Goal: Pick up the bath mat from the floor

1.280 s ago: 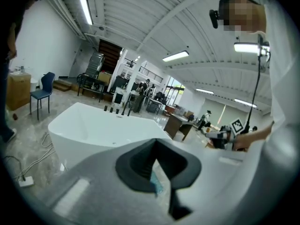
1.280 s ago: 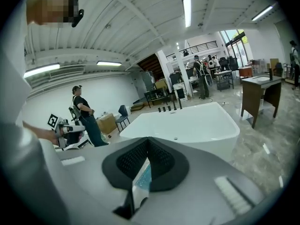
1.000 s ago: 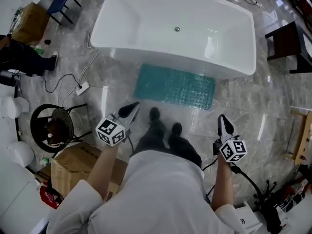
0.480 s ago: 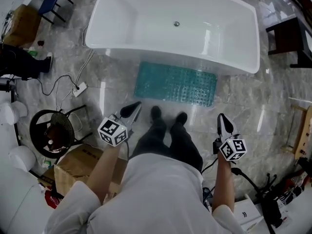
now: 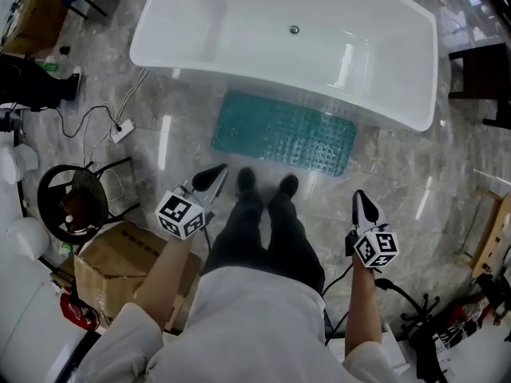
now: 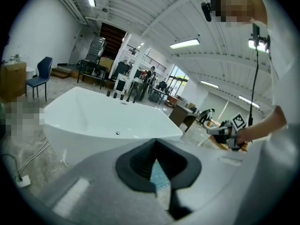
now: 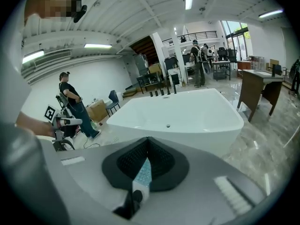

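There is one white bathtub (image 5: pixel 279 46), and it has one drain hole (image 5: pixel 294 29). One green bath mat (image 5: pixel 283 132) can be counted. There are two grippers, the left gripper (image 5: pixel 211 179) and the right gripper (image 5: pixel 364 204), and each one carries one marker cube, so two cubes in total: the left cube (image 5: pixel 180 214) and the right cube (image 5: pixel 374 248). Two dark shoes are seen, the left shoe (image 5: pixel 246 179) and the right shoe (image 5: pixel 288 186). Two cardboard boxes are there, the near box (image 5: pixel 128 262) and the far box (image 5: pixel 36 18). I count also one white power strip (image 5: pixel 122 131), one round black frame (image 5: pixel 72 204), one dark table (image 5: pixel 481 74) and one blue chair (image 6: pixel 40 75).
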